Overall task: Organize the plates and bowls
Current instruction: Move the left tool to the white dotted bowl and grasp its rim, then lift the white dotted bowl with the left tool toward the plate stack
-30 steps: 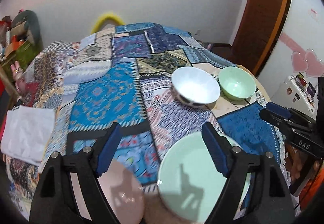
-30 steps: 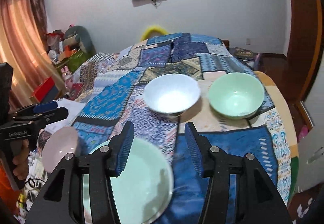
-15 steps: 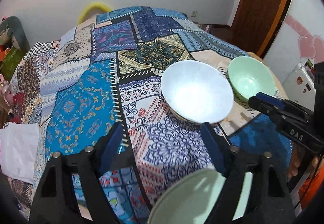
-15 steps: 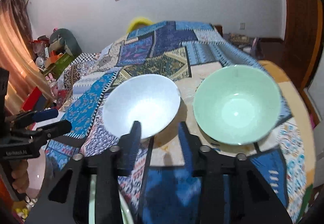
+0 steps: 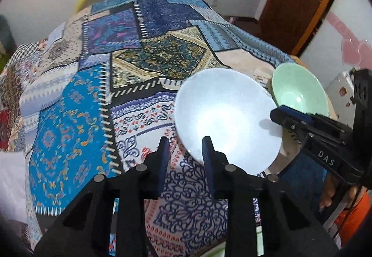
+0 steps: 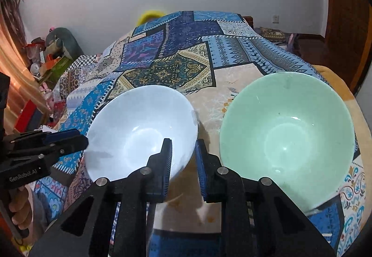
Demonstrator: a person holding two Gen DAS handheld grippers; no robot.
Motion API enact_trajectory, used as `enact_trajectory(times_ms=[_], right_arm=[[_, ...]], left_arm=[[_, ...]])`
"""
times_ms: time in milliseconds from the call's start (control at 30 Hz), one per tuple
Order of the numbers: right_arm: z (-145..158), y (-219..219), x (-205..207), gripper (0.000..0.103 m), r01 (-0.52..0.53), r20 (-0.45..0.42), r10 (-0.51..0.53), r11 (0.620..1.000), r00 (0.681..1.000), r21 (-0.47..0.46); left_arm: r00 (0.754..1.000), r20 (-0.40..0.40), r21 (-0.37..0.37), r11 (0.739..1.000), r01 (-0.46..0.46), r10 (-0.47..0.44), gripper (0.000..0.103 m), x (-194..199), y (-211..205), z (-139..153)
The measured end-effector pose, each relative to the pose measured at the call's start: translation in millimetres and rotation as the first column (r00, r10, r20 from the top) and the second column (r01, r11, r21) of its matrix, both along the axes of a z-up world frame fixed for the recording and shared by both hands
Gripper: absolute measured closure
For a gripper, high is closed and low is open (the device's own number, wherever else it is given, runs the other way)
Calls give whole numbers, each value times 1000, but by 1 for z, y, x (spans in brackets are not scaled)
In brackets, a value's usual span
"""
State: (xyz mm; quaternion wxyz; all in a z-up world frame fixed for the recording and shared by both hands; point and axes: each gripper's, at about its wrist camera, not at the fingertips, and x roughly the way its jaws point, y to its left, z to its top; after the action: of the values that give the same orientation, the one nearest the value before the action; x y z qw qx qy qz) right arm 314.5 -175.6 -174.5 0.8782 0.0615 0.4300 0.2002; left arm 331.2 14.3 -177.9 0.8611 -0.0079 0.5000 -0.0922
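Both grippers moved in, jaws just narrowed: left gripper (image 5: 183, 146), right gripper (image 6: 183, 147) astride white bowl (image 6: 139, 131) rim, grip unclear.

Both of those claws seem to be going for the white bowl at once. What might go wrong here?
Three possible risks. The left gripper and right gripper pinch opposite rims of the white bowl; uneven pulls could tip or drop it. The green bowl sits close beside it, so a swing to that side might knock it. The patterned cloth lies loose over the table, so a dragged bowl may catch in it.
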Motion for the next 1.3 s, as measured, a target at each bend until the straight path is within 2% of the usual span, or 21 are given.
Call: enact_trajectory(times_ms=[100, 233, 400, 533, 633, 767, 1000, 1300], right_arm=[[-4, -4, 3, 84, 10, -41, -8, 999, 999, 36], [-11, 2, 9, 84, -2, -66, 3, 1000, 998, 23], [-17, 10, 13, 84, -15, -73, 16, 1000, 997, 12], [-16, 13, 14, 84, -7, -77, 7, 1000, 997, 9], [-13, 12, 11, 84, -11, -74, 12, 1000, 997, 20], [-7, 15, 3, 84, -27, -66, 29, 999, 997, 26], [7, 22, -17, 84, -54, -46, 56, 998, 997, 35], [34, 33, -49, 84, -83, 11, 82, 995, 997, 51]], left_arm=[[1000, -28, 15, 1000, -5, 5, 74, 8, -2, -10], [998, -57, 10, 1000, -7, 8, 75, 17, -4, -23], [997, -80, 2, 1000, 3, -3, 84, 24, -9, -32], [998, -56, 77, 997, -6, 10, 85, 24, -16, -32], [998, -65, 70, 997, -17, 21, 85, 22, -13, -31], [997, -74, 58, 998, -23, 28, 85, 10, -8, -26], [999, -32, 61, 997, -40, 42, 85, -20, -2, -3], [998, 4, 17, 997, -69, 69, 85, -67, 15, 24]])
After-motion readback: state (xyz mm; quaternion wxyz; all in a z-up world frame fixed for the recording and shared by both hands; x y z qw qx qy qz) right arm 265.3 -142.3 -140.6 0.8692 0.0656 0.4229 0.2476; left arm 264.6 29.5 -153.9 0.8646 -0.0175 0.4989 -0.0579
